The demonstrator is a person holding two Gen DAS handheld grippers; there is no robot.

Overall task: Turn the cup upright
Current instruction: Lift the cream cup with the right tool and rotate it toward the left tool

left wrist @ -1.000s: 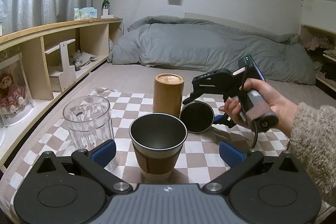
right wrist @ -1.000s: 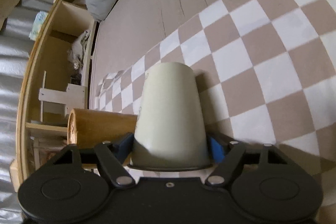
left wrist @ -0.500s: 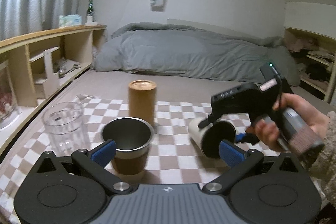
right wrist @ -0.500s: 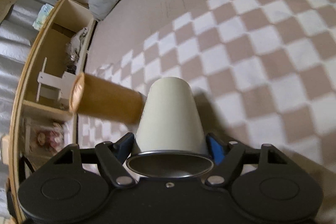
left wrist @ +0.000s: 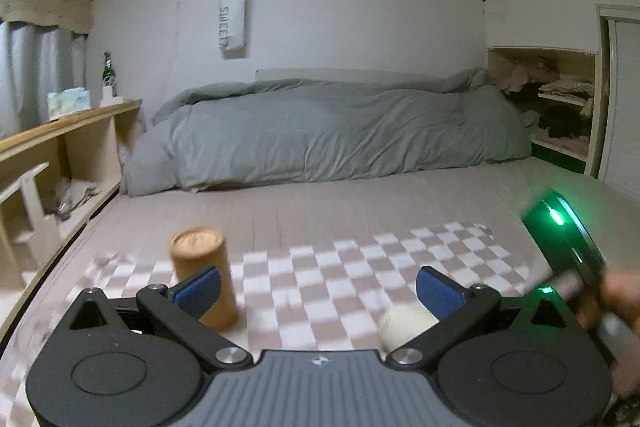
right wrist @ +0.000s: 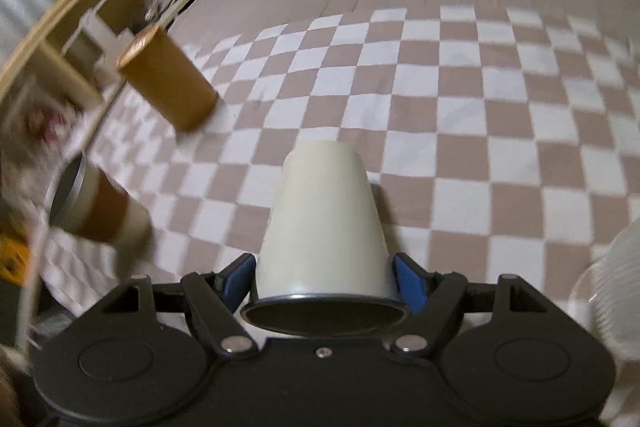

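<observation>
Cream cup: a cream-coloured tapered metal cup (right wrist: pixel 324 227) is pinched near its dark open rim between the blue pads (right wrist: pixel 408 283) of the right gripper (right wrist: pixel 324 281); the mouth faces the camera and the closed base points away, toward the cloth.
Where the cup is: it appears to be held above the brown-and-white checked cloth (right wrist: pixel 500 107), though contact at the base cannot be told; in the left view only a blurred pale patch (left wrist: pixel 402 325) is seen.
Why the grip is low on the rim: the widest part is clamped, probably so that a wrist roll can bring the base under the mouth.
Left gripper: the left gripper (left wrist: pixel 318 289) is spread wide with nothing between its pads, apparently kept out of the way.
Neighbours: a tall brown cylindrical canister (right wrist: pixel 168 79) and a steel cup with a brown sleeve (right wrist: pixel 96 203) stand to the left, well apart from the held cup.
Risk: a slip is judged possible on the smooth taper.
</observation>
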